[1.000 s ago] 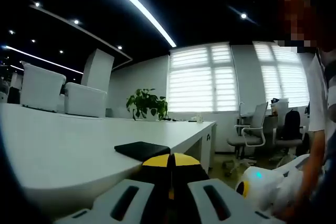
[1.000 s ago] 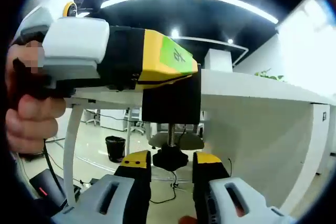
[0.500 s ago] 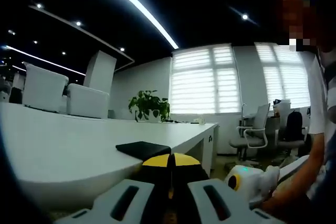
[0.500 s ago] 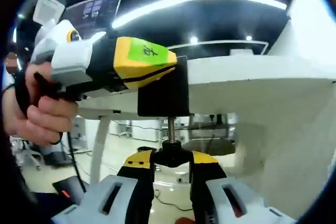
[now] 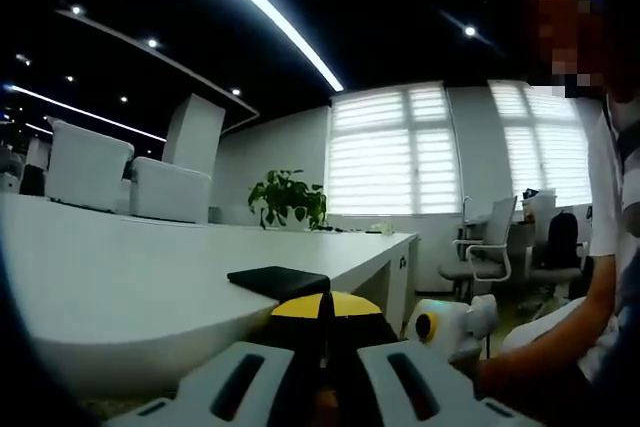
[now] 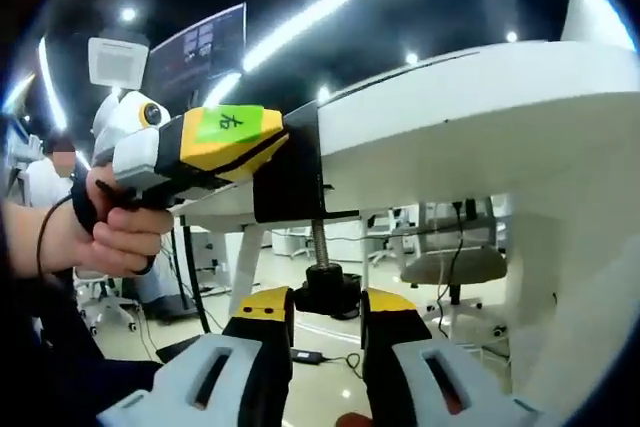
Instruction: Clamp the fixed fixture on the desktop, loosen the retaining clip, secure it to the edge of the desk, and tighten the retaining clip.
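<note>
Gripping knob, apparently: right gripper.

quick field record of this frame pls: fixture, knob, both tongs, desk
fixture: black clamp bracket sitting over the edge of the white desk
screw: threaded rod hanging below the bracket under the desk edge
knob: black knob at the rod's lower end, between the right tongs tips
left tongs: yellow-tipped left tongs shut on the bracket from the side, held by a hand
desk top: flat black rectangular pad lying near the edge
contact knob/right tongs: cannot tell
</note>
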`<state>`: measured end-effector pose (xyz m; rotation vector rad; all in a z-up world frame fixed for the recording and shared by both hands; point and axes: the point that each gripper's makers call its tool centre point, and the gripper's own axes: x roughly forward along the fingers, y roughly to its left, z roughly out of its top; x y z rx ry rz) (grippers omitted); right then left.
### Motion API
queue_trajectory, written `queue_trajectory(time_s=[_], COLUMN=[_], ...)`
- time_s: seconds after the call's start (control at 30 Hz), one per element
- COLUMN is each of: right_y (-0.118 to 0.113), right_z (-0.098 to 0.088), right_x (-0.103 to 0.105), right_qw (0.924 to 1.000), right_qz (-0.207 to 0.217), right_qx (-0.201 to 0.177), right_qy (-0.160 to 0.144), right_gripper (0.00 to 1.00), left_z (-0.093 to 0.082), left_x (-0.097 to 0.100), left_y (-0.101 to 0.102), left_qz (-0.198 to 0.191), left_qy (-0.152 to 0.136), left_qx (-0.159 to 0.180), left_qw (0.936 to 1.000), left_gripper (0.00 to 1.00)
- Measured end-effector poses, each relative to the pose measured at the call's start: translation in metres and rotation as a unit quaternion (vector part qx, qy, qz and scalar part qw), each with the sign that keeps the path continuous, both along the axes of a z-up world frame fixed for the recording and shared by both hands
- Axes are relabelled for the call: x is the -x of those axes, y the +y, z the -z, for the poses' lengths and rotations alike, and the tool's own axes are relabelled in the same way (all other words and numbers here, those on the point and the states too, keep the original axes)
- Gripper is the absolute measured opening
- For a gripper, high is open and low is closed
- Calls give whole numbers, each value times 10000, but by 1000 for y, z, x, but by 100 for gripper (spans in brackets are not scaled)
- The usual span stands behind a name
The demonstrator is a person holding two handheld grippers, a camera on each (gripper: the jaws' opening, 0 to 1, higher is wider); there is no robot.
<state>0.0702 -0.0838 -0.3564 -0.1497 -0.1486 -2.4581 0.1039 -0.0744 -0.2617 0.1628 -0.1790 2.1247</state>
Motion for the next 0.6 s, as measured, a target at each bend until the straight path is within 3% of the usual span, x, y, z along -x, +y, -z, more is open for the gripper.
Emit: queue_trajectory(time_s=[0.13, 0.23, 0.33, 0.43, 0.53, 0.6], right_y=[11, 25, 44, 53, 42, 35], right_z=[8, 11, 13, 11, 7, 3], right_x=[-3, -20, -32, -31, -24, -16], right_qw=[9993, 9964, 9856, 9750, 9743, 9744], right_qz=[346, 835, 1683, 2218, 2228, 2236], right_qx=[-51, -24, 39, -70, -323, -235], right_qy=[-118, -136, -171, -102, -4, -14], right_gripper=[40, 41, 43, 42, 44, 44], left_z=[0, 0, 0, 0, 0, 0], left_x=[0, 0, 0, 0, 0, 0], left_y=[0, 0, 0, -1, -1, -1], left_qz=[7, 9, -5, -27, -34, -26], left_qy=[18, 22, 24, 34, 30, 30], left_qx=[10, -4, -55, -82, -104, -121], left_qw=[10000, 10000, 10000, 10000, 9999, 9999], left_gripper=[2, 2, 2, 2, 2, 2])
